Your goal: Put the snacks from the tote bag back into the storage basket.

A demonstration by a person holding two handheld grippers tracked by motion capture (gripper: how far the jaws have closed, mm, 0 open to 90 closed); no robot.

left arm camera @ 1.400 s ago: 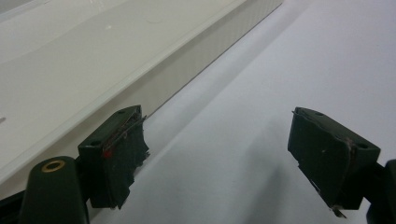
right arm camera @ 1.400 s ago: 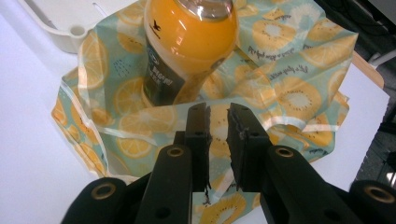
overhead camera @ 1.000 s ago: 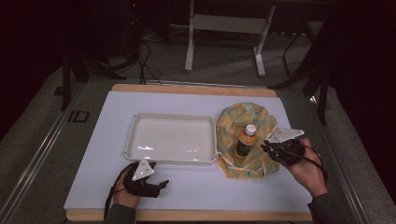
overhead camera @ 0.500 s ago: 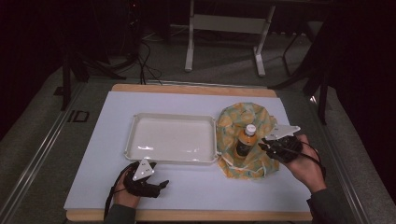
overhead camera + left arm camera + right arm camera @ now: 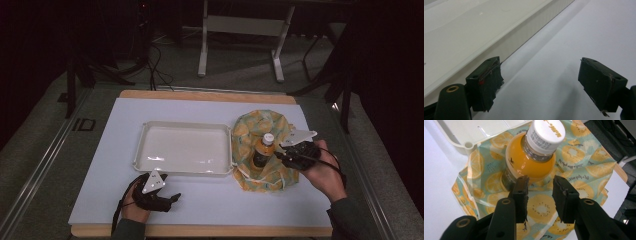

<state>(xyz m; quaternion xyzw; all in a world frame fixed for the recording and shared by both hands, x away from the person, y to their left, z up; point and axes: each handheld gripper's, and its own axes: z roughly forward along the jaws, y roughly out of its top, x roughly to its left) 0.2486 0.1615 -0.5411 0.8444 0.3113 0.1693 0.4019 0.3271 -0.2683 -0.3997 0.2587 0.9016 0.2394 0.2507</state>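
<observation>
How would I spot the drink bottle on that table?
Find the white tray mid-table; right of it lies a fruit-print cloth. The bottle stands upright on that cloth: orange liquid, white cap, the one tall thing there, next to the right gripper.

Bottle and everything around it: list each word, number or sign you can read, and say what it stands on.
"20250902", roughly: printed on the side of the bottle's white cap, blurred.
Orange characters on top of that cap: cut off, unreadable.
Small script on the fruit-print cloth: too blurred to read.
"ID": on the floor strip left of the table.
</observation>
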